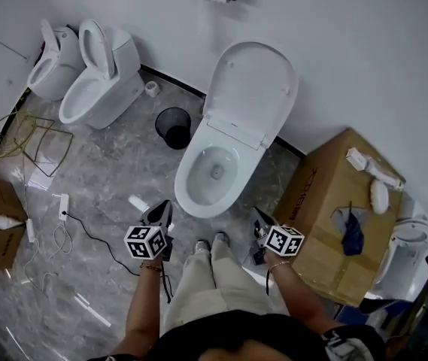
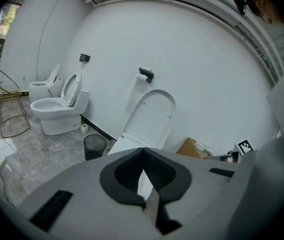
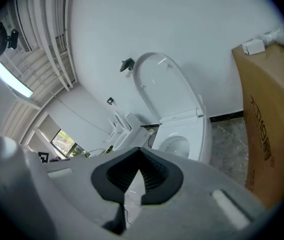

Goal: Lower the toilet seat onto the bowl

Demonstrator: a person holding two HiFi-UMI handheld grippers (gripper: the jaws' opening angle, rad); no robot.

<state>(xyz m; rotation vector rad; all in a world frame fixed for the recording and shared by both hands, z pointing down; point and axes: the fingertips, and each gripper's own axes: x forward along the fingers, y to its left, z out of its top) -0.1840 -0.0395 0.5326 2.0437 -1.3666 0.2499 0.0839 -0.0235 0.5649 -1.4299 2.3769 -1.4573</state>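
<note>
A white toilet stands against the wall. Its seat and lid [image 1: 249, 89] are raised upright over the open bowl [image 1: 212, 173]. My left gripper [image 1: 163, 206] hangs in front of the bowl's near left rim, apart from it, jaws shut with nothing between them. My right gripper [image 1: 259, 215] is at the bowl's near right side, also shut and holding nothing. The left gripper [image 2: 142, 153] points toward the raised lid [image 2: 151, 115] in the left gripper view. In the right gripper view, the right gripper [image 3: 138, 153] faces the lid [image 3: 164, 84] and bowl [image 3: 181, 143].
A black waste bin [image 1: 174, 126] sits left of the toilet. A big cardboard box [image 1: 334, 209] stands close on the right. Two more toilets [image 1: 97, 77] line the left wall, next to a gold wire rack [image 1: 25, 138]. A cable [image 1: 86, 232] lies on the floor.
</note>
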